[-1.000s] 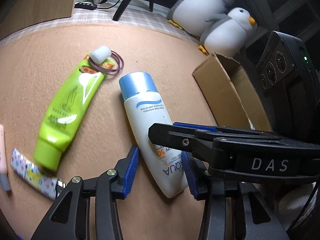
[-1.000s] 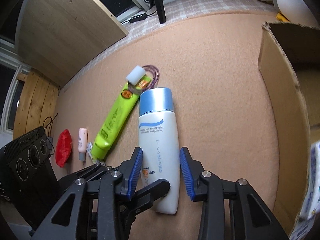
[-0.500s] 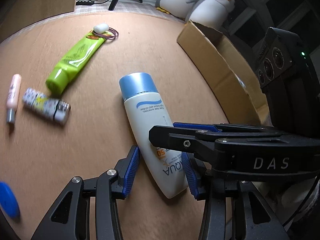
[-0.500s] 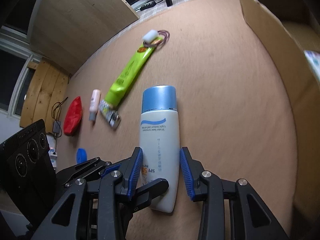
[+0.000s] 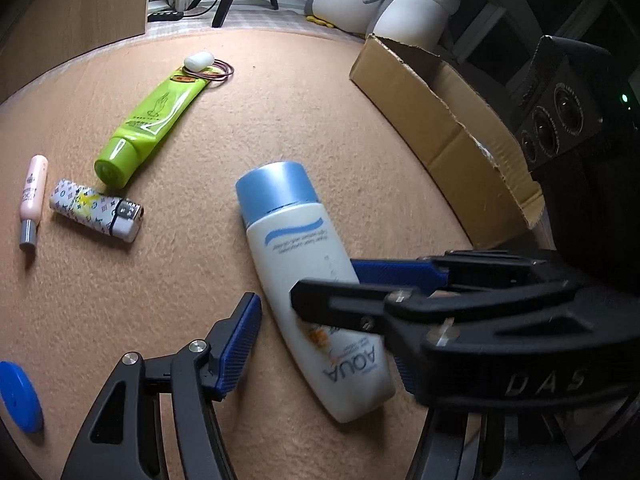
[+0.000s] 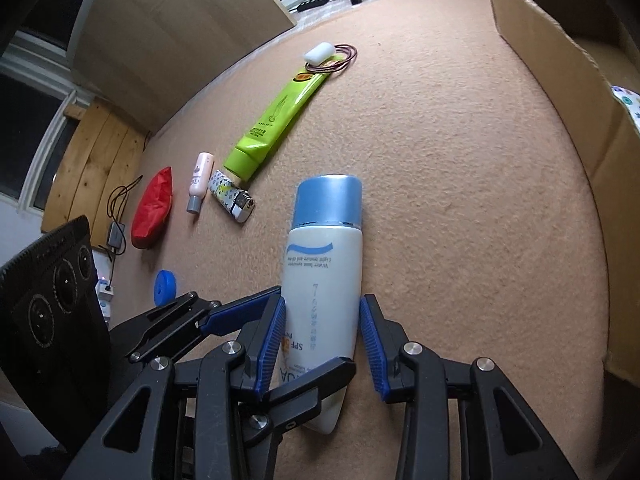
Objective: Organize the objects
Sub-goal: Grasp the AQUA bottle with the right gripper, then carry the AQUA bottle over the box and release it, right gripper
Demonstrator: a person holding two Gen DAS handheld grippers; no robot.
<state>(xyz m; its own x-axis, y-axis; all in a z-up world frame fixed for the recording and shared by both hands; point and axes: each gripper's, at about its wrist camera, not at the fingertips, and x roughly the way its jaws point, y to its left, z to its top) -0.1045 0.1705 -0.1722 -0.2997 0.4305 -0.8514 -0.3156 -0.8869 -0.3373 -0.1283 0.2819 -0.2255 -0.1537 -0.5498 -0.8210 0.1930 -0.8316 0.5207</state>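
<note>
A white sunscreen bottle (image 5: 304, 264) with a blue cap is held up off the tan carpet between both grippers, cap pointing away. It also shows in the right wrist view (image 6: 324, 276). My left gripper (image 5: 324, 344) straddles its lower end; its left pad stands clear of the bottle, so it is open. My right gripper (image 6: 322, 340) has its blue pads close on both sides of the bottle and carries it. A cardboard box (image 5: 448, 120) lies to the right.
On the carpet lie a green tube (image 5: 152, 120), a white case on hair ties (image 5: 198, 60), a patterned lighter (image 5: 96, 210), a pink tube (image 5: 32, 196), a blue disc (image 5: 18, 396) and a red pouch (image 6: 154, 208). Two penguin plush toys (image 5: 416, 4) sit behind the box.
The bottle has risen from the carpet with both grippers and moved back, so the green tube and lighter look farther away. The left gripper's jaws have spread wider.
</note>
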